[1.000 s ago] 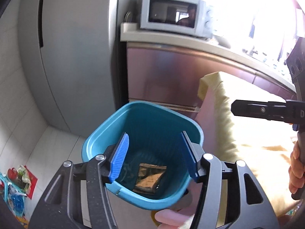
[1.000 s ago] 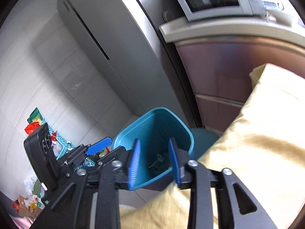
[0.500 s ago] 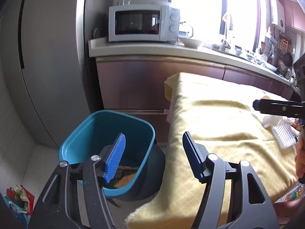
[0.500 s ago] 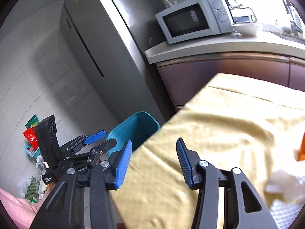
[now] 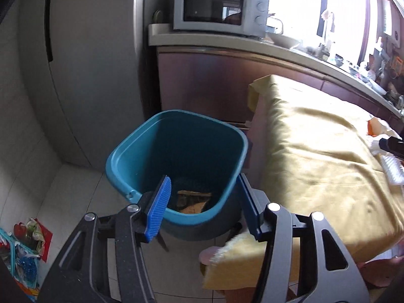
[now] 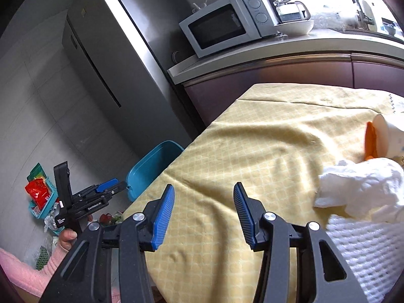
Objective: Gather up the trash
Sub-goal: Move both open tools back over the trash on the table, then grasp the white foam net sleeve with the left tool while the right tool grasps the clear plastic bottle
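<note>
A teal bin [image 5: 176, 151] stands on the floor against the table's end, with a brown wrapper [image 5: 193, 202] at its bottom. My left gripper [image 5: 204, 202] hovers over the bin's near rim, its jaws closing with nothing between them. My right gripper [image 6: 202, 212] is open and empty above the yellow tablecloth [image 6: 252, 151]. To its right lie a crumpled white tissue [image 6: 358, 186] and a white cup with an orange lid [image 6: 383, 136], tipped on its side. The right wrist view also shows the bin [image 6: 151, 166] and the left gripper [image 6: 113, 188] beside it.
A steel fridge [image 5: 88, 75] stands left of the bin, and a counter with a microwave [image 5: 217, 10] behind it. A white mesh mat [image 6: 366, 252] lies on the table's near right. A basket of packets [image 6: 40, 197] sits on the floor. A pink sleeve [image 6: 22, 275] is at lower left.
My right gripper swung from over the bin to above the tablecloth and its jaws widened. My left gripper drifted sideways toward the table, then back over the bin.
</note>
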